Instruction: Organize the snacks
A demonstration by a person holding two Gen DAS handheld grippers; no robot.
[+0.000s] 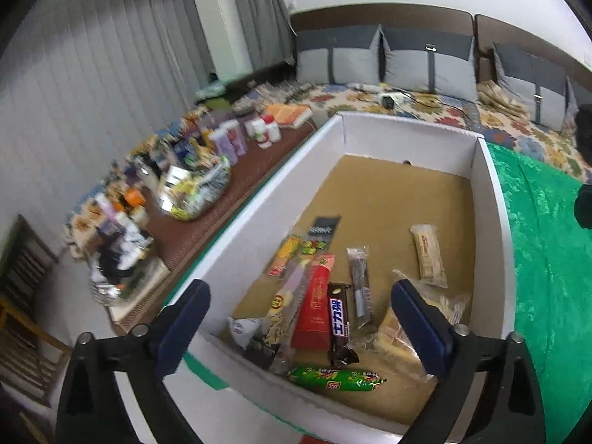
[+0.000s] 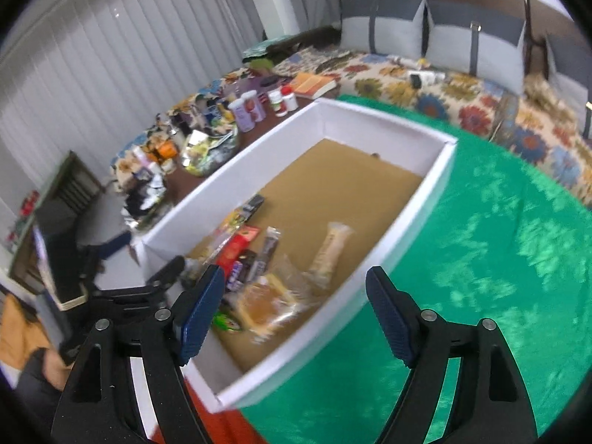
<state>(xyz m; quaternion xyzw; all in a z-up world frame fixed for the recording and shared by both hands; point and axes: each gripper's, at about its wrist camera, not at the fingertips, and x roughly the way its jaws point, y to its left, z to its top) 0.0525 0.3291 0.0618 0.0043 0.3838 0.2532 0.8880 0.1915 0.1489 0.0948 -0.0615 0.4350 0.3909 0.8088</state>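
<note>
Snacks lie in a loose heap at the near end of a white box (image 1: 495,199) with a brown cardboard floor; the box sits on a green cloth (image 1: 547,244) spread over a bed with a flowered cover (image 2: 425,85). The far half of the box floor is bare.

From the left wrist view the heap reads clearly: a clear bag of bread (image 1: 403,340) near the right wall, a red carton (image 1: 316,303), a dark chocolate bar (image 1: 339,323) just beside it, a green wrapped sausage (image 1: 336,379) across the near end, a pale bar (image 1: 429,255) lying apart toward the right wall, and a small black packet (image 1: 325,228) furthest in. In the right wrist view the same heap is blurred, and only the bread bag (image 2: 270,301) and the pale bar (image 2: 329,249) are easy to pick out.

The right wrist view alone shows the box's right rim meeting a broad sweep of green cloth, plus the left gripper (image 2: 162,277) at the box's left wall. The left wrist view shows more of the brown strip along the bed's left edge, crowded with bottles (image 1: 236,140) and a bowl of wrapped sweets (image 1: 196,192).

Left gripper (image 1: 299,318) hangs over the heap with its fingers wide, nothing between them. Right gripper (image 2: 296,314) hangs over the box's near right rim, fingers also spread, holding nothing.
</note>
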